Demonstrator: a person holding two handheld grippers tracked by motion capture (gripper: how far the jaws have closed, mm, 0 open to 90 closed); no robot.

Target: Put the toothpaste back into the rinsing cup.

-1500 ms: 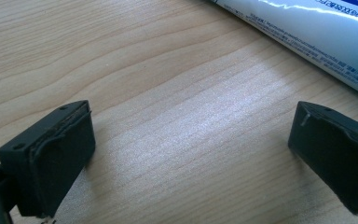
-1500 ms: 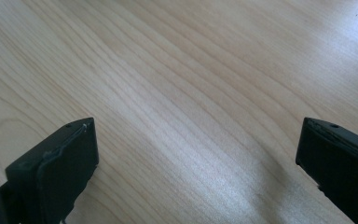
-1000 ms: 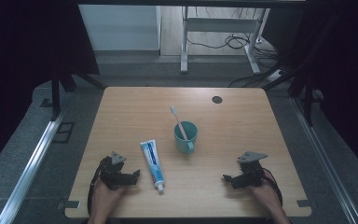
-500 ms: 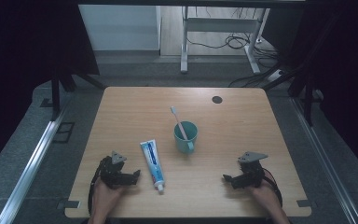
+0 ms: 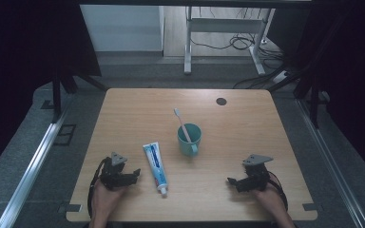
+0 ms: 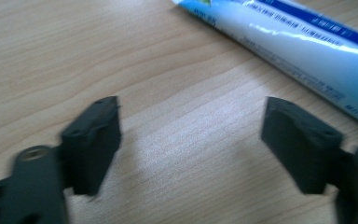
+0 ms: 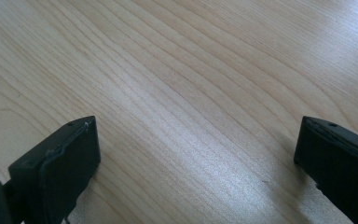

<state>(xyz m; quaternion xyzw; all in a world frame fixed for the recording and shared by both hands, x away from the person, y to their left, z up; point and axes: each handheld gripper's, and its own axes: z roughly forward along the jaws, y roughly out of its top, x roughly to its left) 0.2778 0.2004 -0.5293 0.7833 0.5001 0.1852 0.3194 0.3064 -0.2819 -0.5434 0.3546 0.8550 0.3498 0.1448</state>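
The left claw (image 5: pixel 134 175) sits on the table (image 5: pixel 133 114), near the front edge, held in a hand (image 5: pixel 105 199). Its jaws point to the right, at the tube (image 5: pixel 155 164). The tube is white and blue. It lies flat on the wood, just beside the claw tips but not touching them. Its cap end points to the front edge and its flat end points away toward the cup.

From the left claw's own view, the claw (image 6: pixel 191 140) has a gap between its two black jaws. The jaws have just been closing a bit, but they are not shut. Only bare wood is between them. The tube (image 6: pixel 303 44) lies past the jaw tips, up and to the right, and slants across the corner. It is near the right jaw but apart from it.

The right claw (image 5: pixel 232 181) sits on the other side of the table, held in the other hand (image 5: pixel 271 202), well apart from the tube. Its jaws point left. In its own view the claw (image 7: pixel 196 149) is wide, with just wood between the jaws.

A green cup (image 5: pixel 189 139) stands behind the tube, near the middle of the table. A brush (image 5: pixel 182 124) stands in it and leans back and to the left.
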